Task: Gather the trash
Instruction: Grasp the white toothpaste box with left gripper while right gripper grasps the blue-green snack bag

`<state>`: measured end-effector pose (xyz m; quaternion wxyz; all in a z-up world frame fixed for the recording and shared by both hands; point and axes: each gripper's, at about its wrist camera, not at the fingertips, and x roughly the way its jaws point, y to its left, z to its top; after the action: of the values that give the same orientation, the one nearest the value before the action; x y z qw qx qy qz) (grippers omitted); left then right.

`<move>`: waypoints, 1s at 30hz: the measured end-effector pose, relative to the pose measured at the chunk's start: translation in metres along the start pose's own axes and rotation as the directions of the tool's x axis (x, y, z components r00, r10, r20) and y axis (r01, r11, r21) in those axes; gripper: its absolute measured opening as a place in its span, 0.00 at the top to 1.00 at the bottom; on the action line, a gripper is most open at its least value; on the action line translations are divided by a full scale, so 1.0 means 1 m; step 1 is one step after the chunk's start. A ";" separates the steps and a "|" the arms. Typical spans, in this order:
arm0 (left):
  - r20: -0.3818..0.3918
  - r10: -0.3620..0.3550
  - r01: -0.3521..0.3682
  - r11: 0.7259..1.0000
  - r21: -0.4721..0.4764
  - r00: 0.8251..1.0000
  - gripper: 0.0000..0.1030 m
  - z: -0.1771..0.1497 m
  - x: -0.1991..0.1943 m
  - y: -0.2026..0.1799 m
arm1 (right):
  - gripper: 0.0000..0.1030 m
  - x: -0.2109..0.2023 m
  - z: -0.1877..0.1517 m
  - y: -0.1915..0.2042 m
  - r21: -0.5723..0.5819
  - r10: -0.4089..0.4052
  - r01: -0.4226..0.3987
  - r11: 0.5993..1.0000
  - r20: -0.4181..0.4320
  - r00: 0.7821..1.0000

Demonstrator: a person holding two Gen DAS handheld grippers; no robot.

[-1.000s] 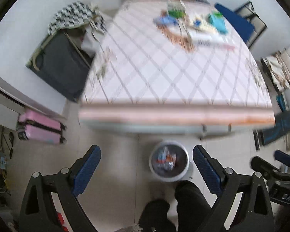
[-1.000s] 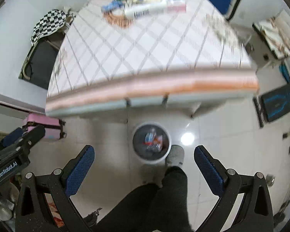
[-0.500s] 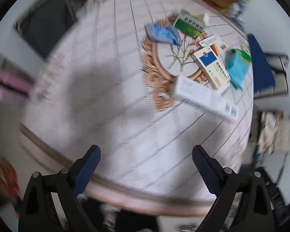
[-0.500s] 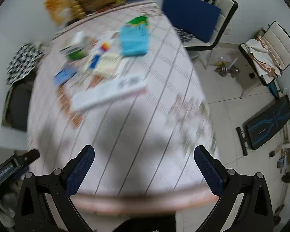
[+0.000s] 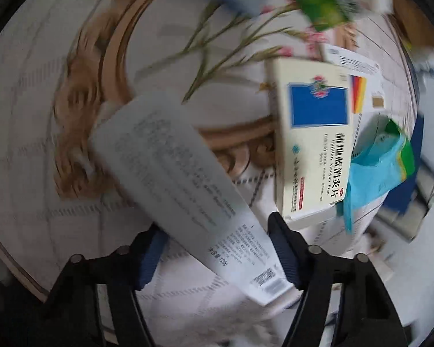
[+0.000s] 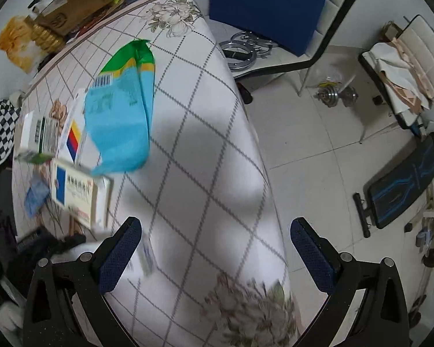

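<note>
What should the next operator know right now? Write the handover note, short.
Left gripper: jaws closing around the long white box on the table; pads not clearly pressing yet.
Right gripper: open, empty, above the table's edge.
On the table: cream box with blue square, blue-green plastic bag, green-white box, blue wrapper.
Done: no item visibly lifted off yet.
Left: finish the grasp, carry the white box off, then clear the rest. No bin is in view now.
</note>
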<state>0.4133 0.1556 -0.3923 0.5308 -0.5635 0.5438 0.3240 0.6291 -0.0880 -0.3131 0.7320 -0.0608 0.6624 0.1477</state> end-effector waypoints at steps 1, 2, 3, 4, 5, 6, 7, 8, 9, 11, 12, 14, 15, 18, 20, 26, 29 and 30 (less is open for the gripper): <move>0.043 0.049 -0.053 0.993 0.104 0.998 0.39 0.001 -0.007 -0.006 | 0.00 0.003 0.009 0.003 -0.002 0.015 -0.015 1.000 -0.002 1.000; 0.098 0.108 -0.126 0.970 0.210 0.989 0.40 0.002 -0.014 -0.011 | 0.00 0.006 0.017 0.006 -0.003 0.032 -0.032 0.999 -0.002 0.999; 0.141 0.149 -0.186 0.936 0.300 0.979 0.41 0.003 -0.017 -0.015 | 0.00 0.008 0.024 0.009 -0.003 0.050 -0.050 0.999 -0.002 0.999; 0.186 0.203 -0.263 0.877 0.403 0.961 0.42 0.005 -0.019 -0.019 | 0.00 0.014 0.037 0.016 -0.006 0.080 -0.080 0.997 0.001 0.997; 0.225 0.246 -0.325 0.828 0.458 0.943 0.44 0.007 -0.020 -0.019 | 0.00 0.018 0.048 0.023 -0.009 0.095 -0.095 0.995 0.005 0.995; 0.260 0.284 -0.379 0.787 0.486 0.923 0.44 0.012 -0.021 -0.016 | 0.00 0.023 0.059 0.030 -0.009 0.112 -0.112 0.994 0.015 0.994; 0.264 0.302 -0.397 0.777 0.488 0.916 0.44 0.020 -0.022 -0.011 | 0.00 0.028 0.070 0.040 -0.012 0.123 -0.122 0.992 0.032 0.992; 0.247 0.307 -0.390 0.798 0.459 0.919 0.44 0.028 -0.022 -0.003 | 0.00 0.032 0.079 0.049 -0.019 0.120 -0.119 0.993 0.044 0.992; 0.222 0.299 -0.368 0.830 0.420 0.928 0.43 0.035 -0.023 0.004 | 0.00 0.040 0.091 0.062 -0.028 0.107 -0.105 0.994 0.053 0.993; 0.171 0.264 -0.308 0.891 0.335 0.949 0.43 0.044 -0.021 0.020 | 0.00 0.051 0.109 0.083 -0.037 0.112 -0.110 0.993 0.050 0.992; 0.167 0.257 -0.299 0.901 0.316 0.952 0.43 0.044 -0.021 0.024 | 0.00 0.056 0.116 0.091 -0.037 0.118 -0.116 0.993 0.045 0.992; 0.196 0.260 -0.311 0.901 0.302 0.945 0.44 0.038 -0.019 0.032 | 0.00 0.066 0.129 0.113 -0.047 0.118 -0.116 0.992 0.043 0.992; 0.218 0.259 -0.318 0.898 0.305 0.941 0.48 0.035 -0.019 0.034 | 0.00 0.069 0.133 0.119 -0.057 0.108 -0.105 0.993 0.043 0.993; 0.249 0.264 -0.338 0.879 0.336 0.932 0.55 0.022 -0.017 0.032 | 0.00 0.090 0.142 0.145 -0.120 0.019 -0.018 0.993 0.001 1.000; 0.285 0.269 -0.363 0.858 0.364 0.920 0.56 0.015 -0.020 0.031 | 0.01 0.105 0.141 0.154 -0.148 -0.046 0.040 0.988 -0.037 0.998; 0.390 0.277 -0.434 0.804 0.405 0.878 0.56 -0.005 -0.044 0.035 | 0.29 0.098 0.125 0.155 -0.203 -0.051 0.050 0.978 0.002 0.999; 0.439 0.260 -0.451 0.790 0.416 0.860 0.56 -0.019 -0.060 0.037 | 0.30 0.082 0.110 0.147 -0.210 -0.018 0.020 0.978 0.011 1.000; 0.448 0.254 -0.453 0.785 0.421 0.857 0.56 -0.022 -0.065 0.035 | 0.31 0.078 0.107 0.145 -0.211 -0.013 0.017 0.977 0.018 1.000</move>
<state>0.3628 0.1575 -0.3350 0.6815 -0.2162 0.5980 0.3622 0.6941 0.0908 -0.3621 0.7280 -0.1417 0.6364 0.2120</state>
